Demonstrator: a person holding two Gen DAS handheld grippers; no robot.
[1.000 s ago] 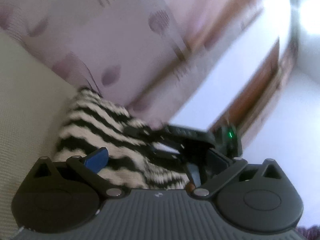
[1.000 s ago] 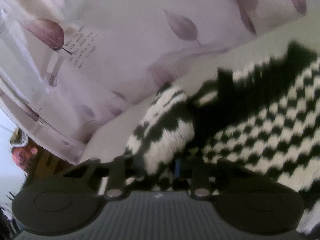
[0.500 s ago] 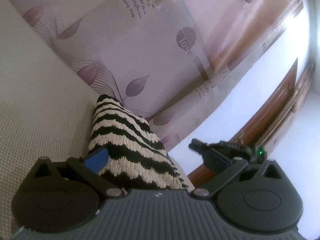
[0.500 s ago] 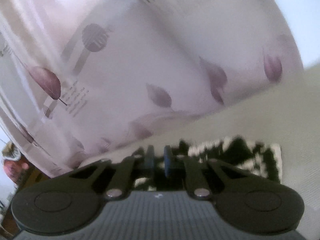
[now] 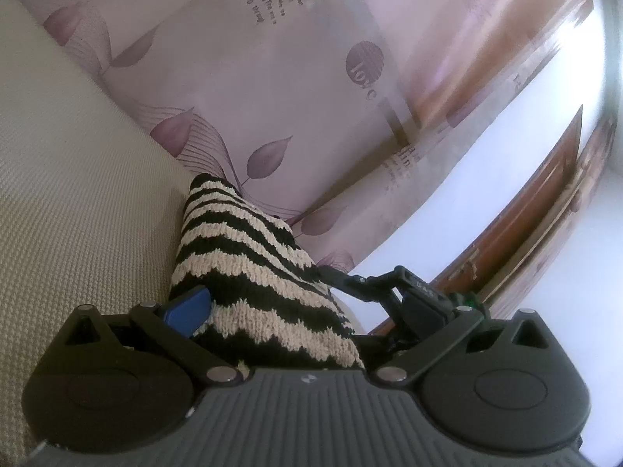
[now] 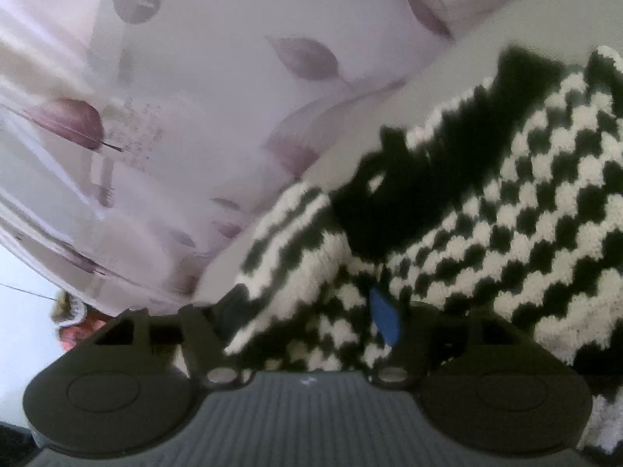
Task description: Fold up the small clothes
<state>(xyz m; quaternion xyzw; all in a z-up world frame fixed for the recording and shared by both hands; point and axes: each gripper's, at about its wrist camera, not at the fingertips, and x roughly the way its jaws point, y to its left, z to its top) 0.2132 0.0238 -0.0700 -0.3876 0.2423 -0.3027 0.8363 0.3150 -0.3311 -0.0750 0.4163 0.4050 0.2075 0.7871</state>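
Purple-leaf curtain [image 5: 272,89] hung behind a beige woven surface [image 5: 70,194]. On it lay a black-and-cream knit garment [image 5: 249,272], with the left hand-held gripper [image 5: 296,311] spread around one end and the right hand-held gripper [image 6: 307,311] spread around another fold.

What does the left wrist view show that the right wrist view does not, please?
Only the left wrist view shows the other gripper at the knit's far edge, a wooden door frame and sharp curtain lettering. Only the right wrist view shows the knit's checkered spread and a solid black patch. Both show the black-and-white knit, the leaf-print curtain and the beige surface.
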